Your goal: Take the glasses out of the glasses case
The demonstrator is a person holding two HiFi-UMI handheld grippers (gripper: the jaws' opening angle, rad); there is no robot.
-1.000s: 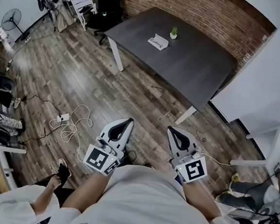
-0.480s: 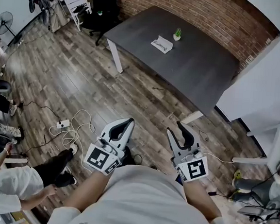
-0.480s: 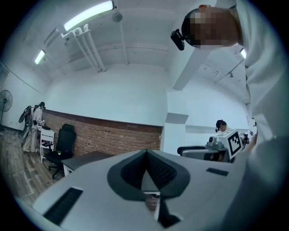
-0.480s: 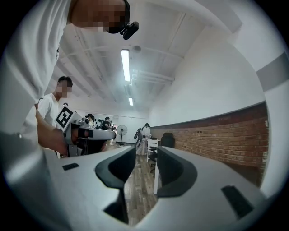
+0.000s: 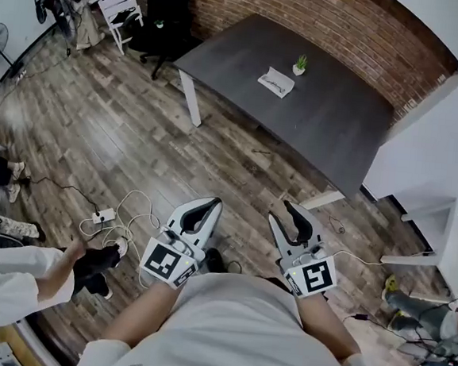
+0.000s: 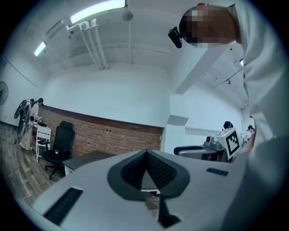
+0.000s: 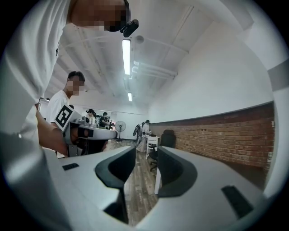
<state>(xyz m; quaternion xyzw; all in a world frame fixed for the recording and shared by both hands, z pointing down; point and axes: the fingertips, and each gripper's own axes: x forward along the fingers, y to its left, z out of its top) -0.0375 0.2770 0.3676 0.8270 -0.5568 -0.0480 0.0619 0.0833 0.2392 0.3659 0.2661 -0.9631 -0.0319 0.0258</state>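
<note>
Since a second ago the right claw (image 5: 292,212) has gone from closed to spread. Its jaws are opening now with nothing between them, and the bench (image 5: 330,123) sits slightly lower in the head view. The left claw (image 5: 211,204) is closed and empty, its tips meeting. Both are held level at the person's waist, well short of the bench, probably readying for the reach. The glasses case (image 5: 275,81), a white boxy shell lying open, rests near the bench's far edge, just beside a small potted plant (image 5: 301,64). Any glasses inside are too small to make out. The benchtop is matte dark grey on white legs, above a wood-plank floor (image 5: 97,143).
</note>
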